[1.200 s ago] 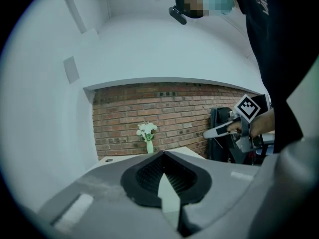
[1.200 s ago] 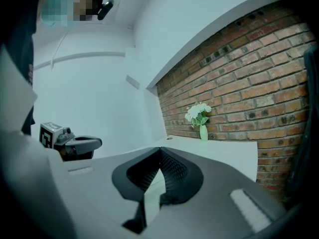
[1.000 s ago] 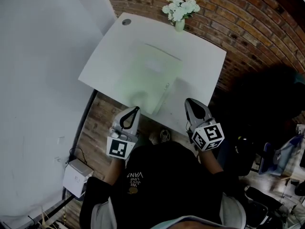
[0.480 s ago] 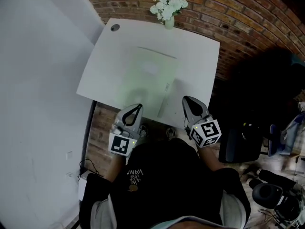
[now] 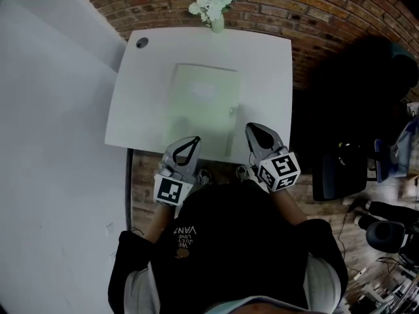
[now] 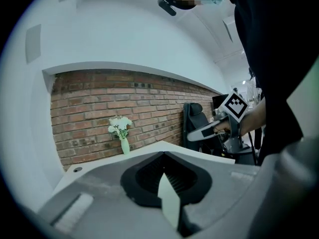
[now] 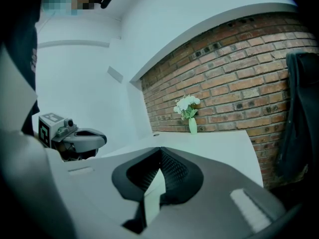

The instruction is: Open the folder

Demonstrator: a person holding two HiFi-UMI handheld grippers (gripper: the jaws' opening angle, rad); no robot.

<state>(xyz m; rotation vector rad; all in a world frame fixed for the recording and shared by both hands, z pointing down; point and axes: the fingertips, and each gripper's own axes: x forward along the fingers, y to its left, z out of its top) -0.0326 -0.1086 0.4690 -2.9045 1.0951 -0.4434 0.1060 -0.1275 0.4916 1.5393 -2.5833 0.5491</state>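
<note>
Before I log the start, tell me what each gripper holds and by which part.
Nothing is held. The left gripper and right gripper both have their jaws shut and empty; the folder lies flat on the table.

The only lettering is pale print on the person's black shirt (image 5: pixel 185 237), upside down in the head view. Its largest line looks like "VAN" plus one unclear character, and the smaller lines beside it are too small to read. Black-and-white square markers, bearing no letters, sit on the left gripper (image 5: pixel 195 139) and the right gripper (image 5: pixel 249 127).
</note>
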